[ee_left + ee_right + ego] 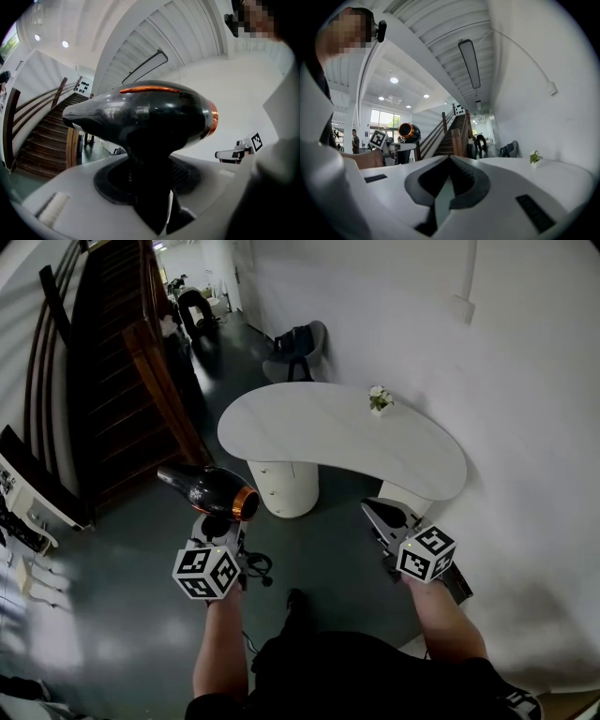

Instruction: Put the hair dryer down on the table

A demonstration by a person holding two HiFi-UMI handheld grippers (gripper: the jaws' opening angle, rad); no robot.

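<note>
A black hair dryer with an orange ring at its rear is held by its handle in my left gripper, barrel level and nozzle pointing left. In the left gripper view the hair dryer fills the middle, with the jaws of the left gripper pressed on its handle. My right gripper is shut with nothing in it, close to the near edge of the white curved table. The right gripper view shows its jaws meeting at the right gripper tip, with the hair dryer away at the left.
A small potted plant stands on the table's far side. A chair with a dark bag is behind the table. A wooden staircase rises at the left. The white wall runs along the right. A cable lies on the floor.
</note>
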